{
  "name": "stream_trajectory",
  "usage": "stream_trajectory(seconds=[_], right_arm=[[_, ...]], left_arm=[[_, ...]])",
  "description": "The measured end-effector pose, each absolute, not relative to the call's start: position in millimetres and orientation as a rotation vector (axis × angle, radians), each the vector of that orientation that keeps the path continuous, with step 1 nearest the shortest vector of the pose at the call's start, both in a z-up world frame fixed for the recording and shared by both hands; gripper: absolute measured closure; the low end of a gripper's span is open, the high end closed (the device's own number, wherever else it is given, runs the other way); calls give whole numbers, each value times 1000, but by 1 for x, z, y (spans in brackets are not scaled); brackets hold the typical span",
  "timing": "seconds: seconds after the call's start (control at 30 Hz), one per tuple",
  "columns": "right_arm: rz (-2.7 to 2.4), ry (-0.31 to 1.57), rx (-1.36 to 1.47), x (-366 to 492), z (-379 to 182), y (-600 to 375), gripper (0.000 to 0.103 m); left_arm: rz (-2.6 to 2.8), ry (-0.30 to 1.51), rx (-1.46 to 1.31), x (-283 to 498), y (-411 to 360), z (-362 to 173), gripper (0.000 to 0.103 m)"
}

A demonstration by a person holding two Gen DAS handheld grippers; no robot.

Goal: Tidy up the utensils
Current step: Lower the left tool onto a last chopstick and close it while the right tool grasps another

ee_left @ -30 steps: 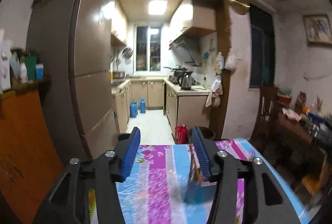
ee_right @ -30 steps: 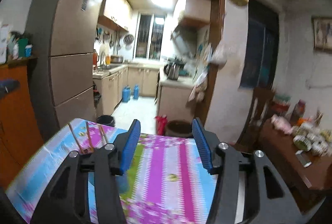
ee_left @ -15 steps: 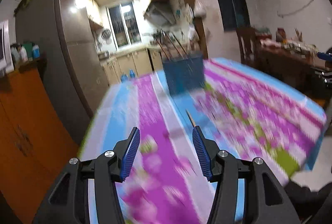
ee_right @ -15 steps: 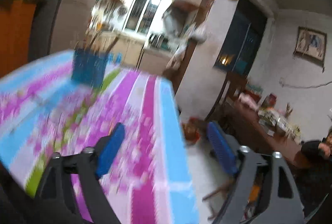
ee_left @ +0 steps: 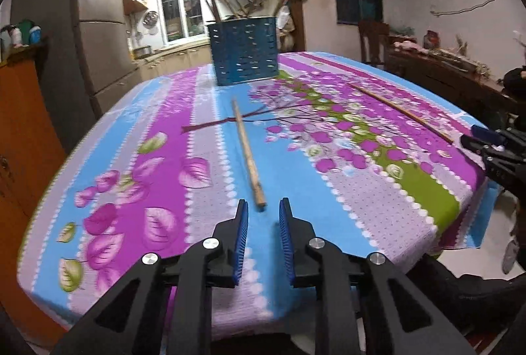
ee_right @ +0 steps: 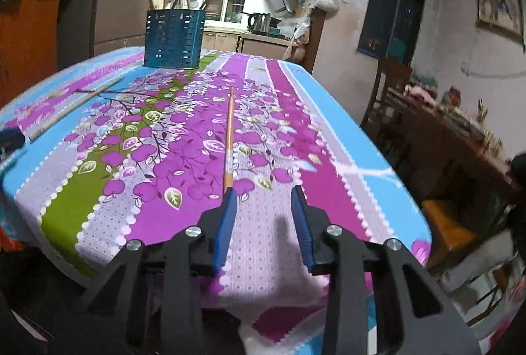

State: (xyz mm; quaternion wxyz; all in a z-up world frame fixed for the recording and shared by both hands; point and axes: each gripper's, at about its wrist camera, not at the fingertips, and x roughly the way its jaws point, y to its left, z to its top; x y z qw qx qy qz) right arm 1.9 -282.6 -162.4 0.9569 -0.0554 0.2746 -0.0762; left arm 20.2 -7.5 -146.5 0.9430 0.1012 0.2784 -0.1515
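A blue perforated utensil holder (ee_left: 244, 51) with several chopsticks in it stands at the far end of the table; it also shows in the right wrist view (ee_right: 174, 39). One wooden chopstick (ee_left: 247, 151) lies lengthwise just beyond my open, empty left gripper (ee_left: 262, 213). A second chopstick (ee_right: 229, 141) lies with its near end at the left finger of my open, empty right gripper (ee_right: 264, 194); it shows in the left wrist view (ee_left: 401, 111) too. The right gripper (ee_left: 486, 141) appears at the right edge of the left wrist view.
The table carries a floral cloth in purple, blue and green (ee_left: 157, 164). A wooden cabinet (ee_left: 19, 125) stands at left, a fridge (ee_left: 98, 36) behind it. A chair (ee_right: 391, 85) and a cluttered side table (ee_right: 453, 125) stand at right. The kitchen lies beyond.
Both grippers have swung down from facing the kitchen to low over the near end of the table. The left jaws have narrowed. Each gripper now faces a chopstick.
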Motion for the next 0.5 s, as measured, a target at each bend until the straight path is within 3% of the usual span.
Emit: stream_trajectory(seconds=[0.2,0.3,0.5], right_arm=[[-136,546,-87,5,-165,-281,72],[-112,545,-74,6,-165,-279,80],[-101,550,-54,15,-163,-277,81]], left_arm=[[-249,537,221,31,-12,-152,81],[-239,523,236,32,-14,-152,81],[-198,515,241,40,-13,-153,81]])
